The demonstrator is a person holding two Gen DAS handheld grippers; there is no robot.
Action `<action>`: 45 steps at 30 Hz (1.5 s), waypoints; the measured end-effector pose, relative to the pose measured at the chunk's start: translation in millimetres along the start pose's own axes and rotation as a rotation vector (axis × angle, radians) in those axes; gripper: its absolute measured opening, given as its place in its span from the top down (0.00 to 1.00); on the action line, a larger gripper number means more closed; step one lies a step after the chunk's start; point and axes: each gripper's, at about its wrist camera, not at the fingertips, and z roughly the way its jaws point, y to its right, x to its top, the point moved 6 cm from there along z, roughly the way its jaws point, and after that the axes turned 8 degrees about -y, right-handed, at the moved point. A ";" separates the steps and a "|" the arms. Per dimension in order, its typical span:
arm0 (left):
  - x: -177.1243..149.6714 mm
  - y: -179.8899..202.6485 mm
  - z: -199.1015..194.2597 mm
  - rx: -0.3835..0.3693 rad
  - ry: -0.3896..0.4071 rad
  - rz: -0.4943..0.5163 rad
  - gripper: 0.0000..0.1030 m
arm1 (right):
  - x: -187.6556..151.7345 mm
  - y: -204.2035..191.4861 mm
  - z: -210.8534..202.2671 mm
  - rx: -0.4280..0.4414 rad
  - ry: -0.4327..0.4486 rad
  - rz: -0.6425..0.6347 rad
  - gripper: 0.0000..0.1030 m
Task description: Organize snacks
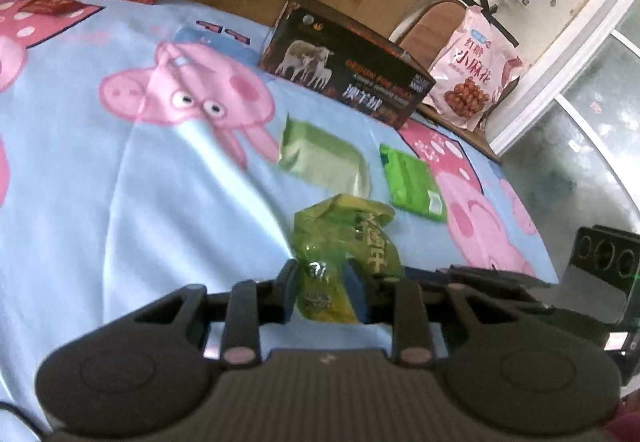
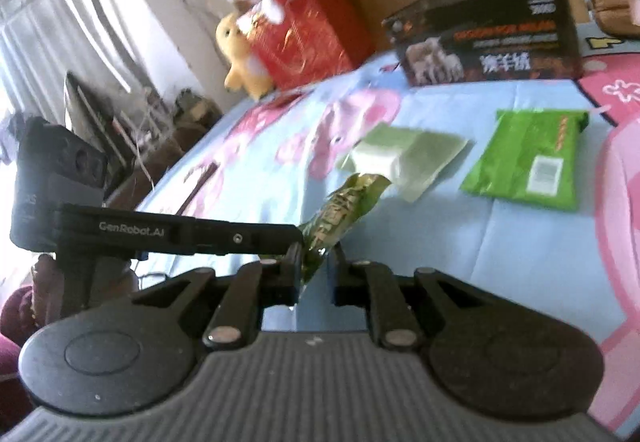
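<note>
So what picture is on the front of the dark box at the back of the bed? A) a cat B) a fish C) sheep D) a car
C: the dark box shows pale woolly sheep standing together on its front, seen in both wrist views, beyond the green snack packets on the blanket.

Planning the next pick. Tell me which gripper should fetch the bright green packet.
Right, probably. The bright green packet lies ahead-right of the right gripper, farther from the left gripper. Both are shut on the yellow-green packet, so right must release first.
</note>
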 end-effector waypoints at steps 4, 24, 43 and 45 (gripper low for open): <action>-2.4 1.1 -6.2 0.018 0.036 0.009 0.66 | -10.0 -9.7 -5.5 -0.145 0.018 -0.091 0.52; 3.0 15.8 14.3 -0.043 0.009 0.019 0.80 | -13.3 -20.3 16.8 -0.250 0.077 -0.188 0.60; 25.6 -0.1 23.0 -0.060 -0.014 -0.013 0.73 | 2.2 -0.2 2.2 -0.214 0.089 -0.161 0.64; 28.8 -0.3 25.3 -0.065 -0.018 -0.019 0.73 | 3.2 3.2 5.0 -0.218 0.068 -0.158 0.46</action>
